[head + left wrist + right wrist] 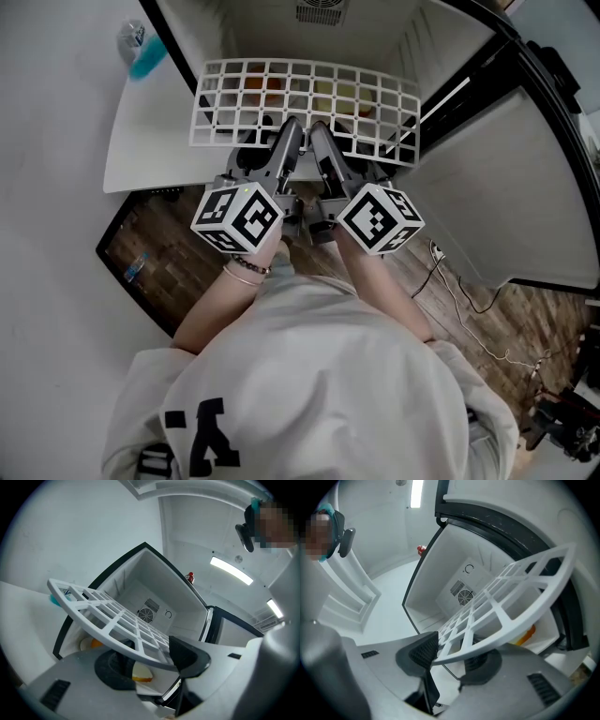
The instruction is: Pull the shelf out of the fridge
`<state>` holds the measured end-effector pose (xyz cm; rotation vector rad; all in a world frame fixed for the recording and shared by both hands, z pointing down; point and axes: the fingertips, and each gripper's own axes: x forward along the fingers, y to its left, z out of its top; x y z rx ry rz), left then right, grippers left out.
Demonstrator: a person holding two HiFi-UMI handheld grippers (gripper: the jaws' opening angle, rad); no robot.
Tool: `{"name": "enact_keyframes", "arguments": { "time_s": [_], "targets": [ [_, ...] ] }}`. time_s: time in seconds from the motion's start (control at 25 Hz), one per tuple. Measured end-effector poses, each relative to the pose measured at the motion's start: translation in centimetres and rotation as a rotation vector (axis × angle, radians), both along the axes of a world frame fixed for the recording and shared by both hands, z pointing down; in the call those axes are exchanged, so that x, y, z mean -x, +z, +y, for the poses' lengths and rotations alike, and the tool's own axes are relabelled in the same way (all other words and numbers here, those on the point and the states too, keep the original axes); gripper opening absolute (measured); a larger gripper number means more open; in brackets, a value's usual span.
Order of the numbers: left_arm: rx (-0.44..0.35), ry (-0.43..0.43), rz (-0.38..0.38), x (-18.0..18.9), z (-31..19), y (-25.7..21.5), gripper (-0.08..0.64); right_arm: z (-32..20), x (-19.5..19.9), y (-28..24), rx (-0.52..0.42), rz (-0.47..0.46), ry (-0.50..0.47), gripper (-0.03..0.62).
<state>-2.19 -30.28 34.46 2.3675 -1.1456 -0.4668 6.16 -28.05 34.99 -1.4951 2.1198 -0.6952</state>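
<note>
Shelf rim seemingly pinched between part-open jaws of left gripper and right gripper.

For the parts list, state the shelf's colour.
The shelf is white, an open grid; clearest in the head view.

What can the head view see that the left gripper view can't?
Only the head view shows the right gripper, both marker cubes, the person's arms and the wooden floor. Only the left gripper view shows the ceiling lights and a small red thing beyond the fridge. Both show the white grid shelf, the open fridge and the left gripper holding the shelf's front edge.
</note>
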Motion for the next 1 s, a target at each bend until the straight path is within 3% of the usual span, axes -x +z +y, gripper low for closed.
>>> {"name": "enact_keyframes", "arguments": {
  "time_s": [0.36, 1.0],
  "targets": [
    [0.044, -0.007, 0.024, 0.4, 2.5, 1.4, 0.215, 2.3, 0.3, 1.1, 0.030, -0.006, -0.004, 0.156],
    [0.014, -0.013, 0.015, 0.9, 5.3, 0.6, 0.213, 5.2, 0.8, 0.7, 0.028, -0.035, -0.005, 0.155]
  ]
}}
